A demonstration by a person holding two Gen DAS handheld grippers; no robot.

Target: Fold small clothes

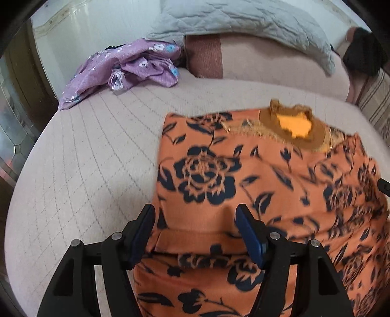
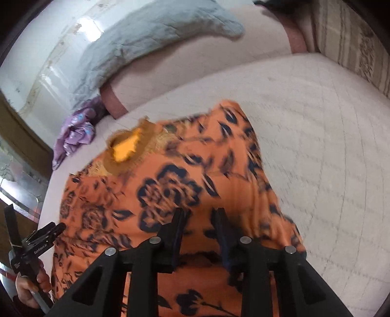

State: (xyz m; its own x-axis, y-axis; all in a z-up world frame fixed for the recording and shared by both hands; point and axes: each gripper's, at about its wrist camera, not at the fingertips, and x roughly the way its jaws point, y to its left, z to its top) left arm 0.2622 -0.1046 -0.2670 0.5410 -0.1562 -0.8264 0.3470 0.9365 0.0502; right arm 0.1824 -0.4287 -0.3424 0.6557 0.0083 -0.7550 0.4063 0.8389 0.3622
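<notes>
An orange dress point(image 1: 256, 195) with dark flowers lies spread on the pale quilted bed point(image 1: 85, 170), its brown collar point(image 1: 291, 126) toward the far side. The left gripper point(image 1: 195, 214) hangs over the dress's near edge with its fingers wide apart and nothing between them. The right gripper point(image 2: 199, 217) is over the same near edge, its fingers somewhat apart, and whether they pinch cloth cannot be told; a crumpled purple garment point(image 1: 121, 70) lies well beyond the dress, beside a grey pillow point(image 1: 243, 22).
</notes>
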